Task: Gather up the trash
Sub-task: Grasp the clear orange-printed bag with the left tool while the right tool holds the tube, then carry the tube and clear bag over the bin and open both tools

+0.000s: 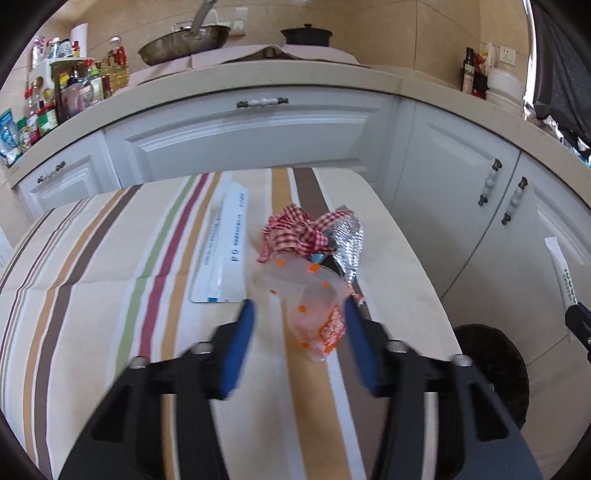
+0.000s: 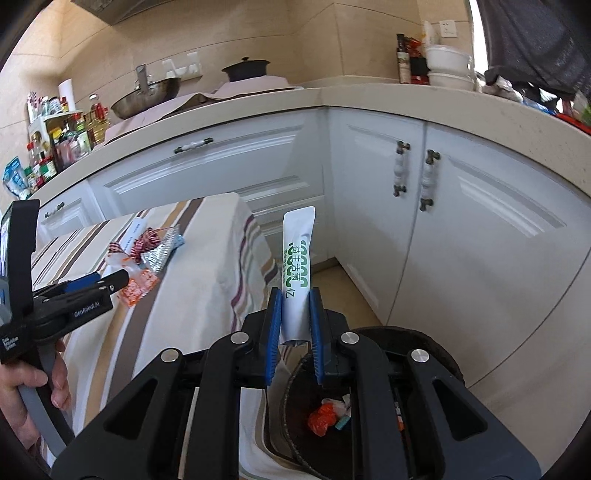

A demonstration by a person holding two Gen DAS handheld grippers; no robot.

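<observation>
My left gripper (image 1: 299,314) is open over the striped table (image 1: 110,295), its blue fingers on either side of a clear plastic wrapper with orange dots (image 1: 314,306). Behind the wrapper lie a red checkered wrapper (image 1: 291,232) and a silver foil wrapper (image 1: 347,236). A flat white packet (image 1: 225,247) lies to their left. My right gripper (image 2: 294,295) is shut on a white sachet with green print (image 2: 297,273), held upright above the dark trash bin (image 2: 439,350) on the floor. The bin holds an orange scrap (image 2: 323,419) and other bits.
White kitchen cabinets (image 2: 461,221) and a beige counter (image 1: 258,77) stand behind the table. The counter carries a wok (image 1: 184,42), a black pot (image 1: 306,35) and many bottles (image 1: 74,88). The bin (image 1: 495,365) sits right of the table.
</observation>
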